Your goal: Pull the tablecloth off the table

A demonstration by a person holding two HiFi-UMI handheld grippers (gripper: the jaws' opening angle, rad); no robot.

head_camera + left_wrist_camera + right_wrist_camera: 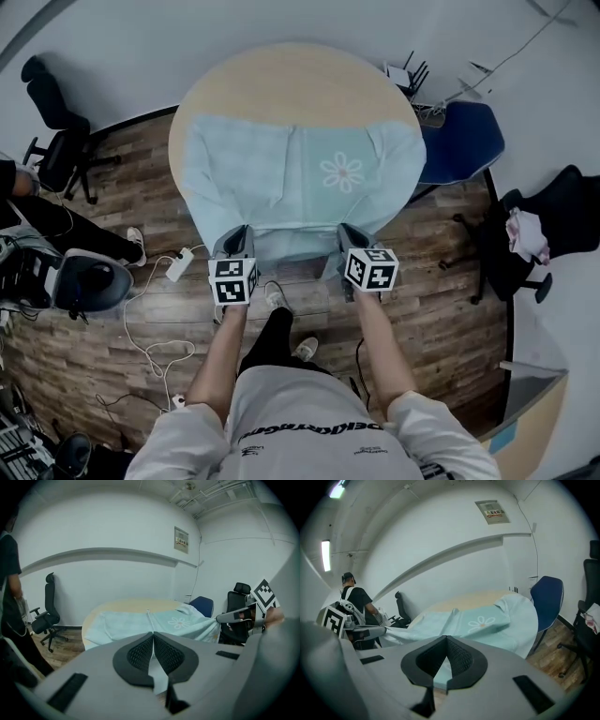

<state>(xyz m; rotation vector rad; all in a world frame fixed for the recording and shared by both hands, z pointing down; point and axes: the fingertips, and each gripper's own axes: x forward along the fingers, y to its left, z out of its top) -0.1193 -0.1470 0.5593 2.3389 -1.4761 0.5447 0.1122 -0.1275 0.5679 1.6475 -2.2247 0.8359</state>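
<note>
Round worktop (300, 80). Pale blue tablecloth (300, 173) with a flower print covers its near half, front edge hanging off the rim. Left gripper (238, 234) and right gripper (349, 234) each pinch that front edge, jaws pressed tight on the cloth. Blue chair (464, 141) stands just right of the worktop.

I see even, soft room light — no hard shadows, no glare. Strip light (325, 555) glows upper left in right gripper view. Gripper views fisheye-bent, corners black; closest foreground soft.
</note>
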